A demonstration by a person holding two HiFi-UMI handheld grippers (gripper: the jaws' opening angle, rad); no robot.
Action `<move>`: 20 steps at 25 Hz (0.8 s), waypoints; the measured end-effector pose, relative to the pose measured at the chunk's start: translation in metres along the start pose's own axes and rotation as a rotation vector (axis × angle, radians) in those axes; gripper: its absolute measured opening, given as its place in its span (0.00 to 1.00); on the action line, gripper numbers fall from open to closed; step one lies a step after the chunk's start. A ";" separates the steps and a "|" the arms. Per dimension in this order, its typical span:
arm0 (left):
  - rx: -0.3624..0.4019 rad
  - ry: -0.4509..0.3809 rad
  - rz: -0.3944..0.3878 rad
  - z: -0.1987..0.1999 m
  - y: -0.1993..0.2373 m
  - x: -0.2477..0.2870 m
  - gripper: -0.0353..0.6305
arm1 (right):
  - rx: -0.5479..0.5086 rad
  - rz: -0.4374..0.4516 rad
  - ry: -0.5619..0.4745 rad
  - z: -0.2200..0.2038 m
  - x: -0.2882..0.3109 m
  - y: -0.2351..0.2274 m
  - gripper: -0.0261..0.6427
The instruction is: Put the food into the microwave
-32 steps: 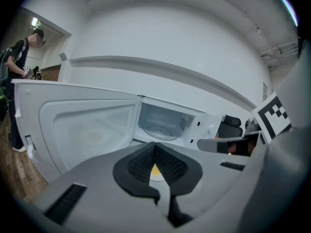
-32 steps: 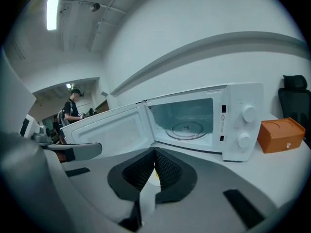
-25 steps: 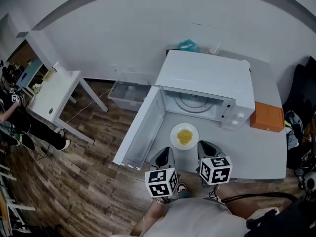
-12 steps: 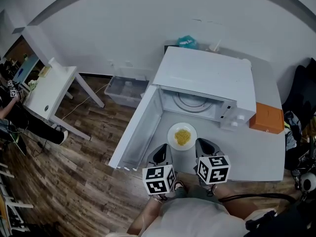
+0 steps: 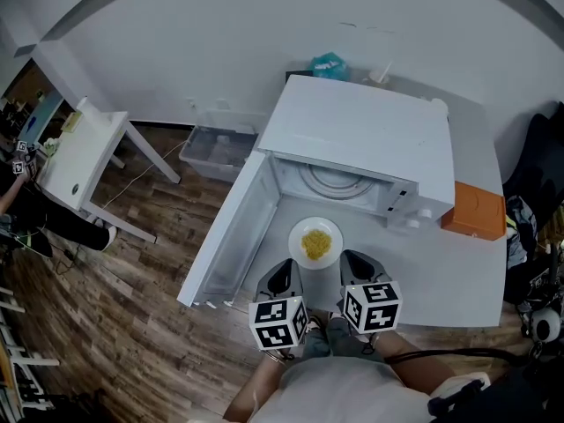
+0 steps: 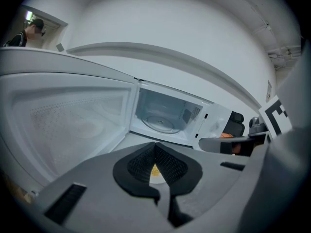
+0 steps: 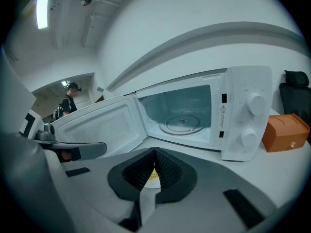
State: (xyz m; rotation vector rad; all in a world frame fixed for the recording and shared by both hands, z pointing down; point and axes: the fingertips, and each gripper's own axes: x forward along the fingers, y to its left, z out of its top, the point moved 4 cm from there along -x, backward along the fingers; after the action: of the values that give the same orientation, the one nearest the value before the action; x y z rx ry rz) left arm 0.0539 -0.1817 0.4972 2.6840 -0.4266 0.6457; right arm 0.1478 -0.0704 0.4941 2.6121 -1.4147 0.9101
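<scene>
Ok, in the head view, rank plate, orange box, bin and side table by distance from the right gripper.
1. Plate, just ahead-left of the right gripper.
2. Orange box, right, beside the microwave.
3. Bin, on the floor, left.
4. Side table, far left.

One microwave [image 5: 361, 139] is counted, with one door [image 5: 231, 227], one glass turntable [image 7: 181, 123] and two knobs [image 7: 256, 101]. One plate [image 5: 315, 243] is seen, bearing one heap of yellow food [image 5: 316, 242]. Two grippers are counted: one left gripper [image 5: 283, 277] and one right gripper [image 5: 356, 268]. One orange box [image 5: 474, 210], one small white table [image 5: 84, 161] and one clear bin [image 5: 216, 148] are also counted.
</scene>
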 end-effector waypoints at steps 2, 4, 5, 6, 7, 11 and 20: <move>-0.008 0.005 0.007 -0.001 0.000 0.004 0.06 | -0.006 0.007 0.003 0.000 0.001 0.000 0.06; -0.019 0.014 0.010 -0.005 -0.003 0.006 0.06 | -0.006 0.009 0.010 -0.002 0.001 -0.003 0.06; -0.021 0.017 0.011 -0.006 -0.005 0.006 0.06 | -0.007 0.010 0.013 -0.003 0.000 -0.004 0.06; -0.021 0.017 0.012 -0.007 -0.006 0.007 0.06 | -0.008 0.010 0.014 -0.003 0.000 -0.007 0.06; -0.021 0.015 0.012 -0.007 -0.008 0.007 0.06 | -0.008 0.009 0.015 -0.003 0.000 -0.009 0.06; -0.025 0.012 0.011 -0.007 -0.011 0.009 0.06 | -0.007 0.009 0.021 -0.004 0.000 -0.014 0.06; -0.044 0.057 -0.002 -0.017 -0.010 0.019 0.06 | -0.037 0.047 0.048 -0.008 0.011 -0.015 0.07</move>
State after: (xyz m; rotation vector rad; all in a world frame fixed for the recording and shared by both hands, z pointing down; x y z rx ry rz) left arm 0.0671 -0.1694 0.5178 2.6175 -0.4185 0.7021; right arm 0.1598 -0.0678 0.5101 2.5234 -1.4727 0.9354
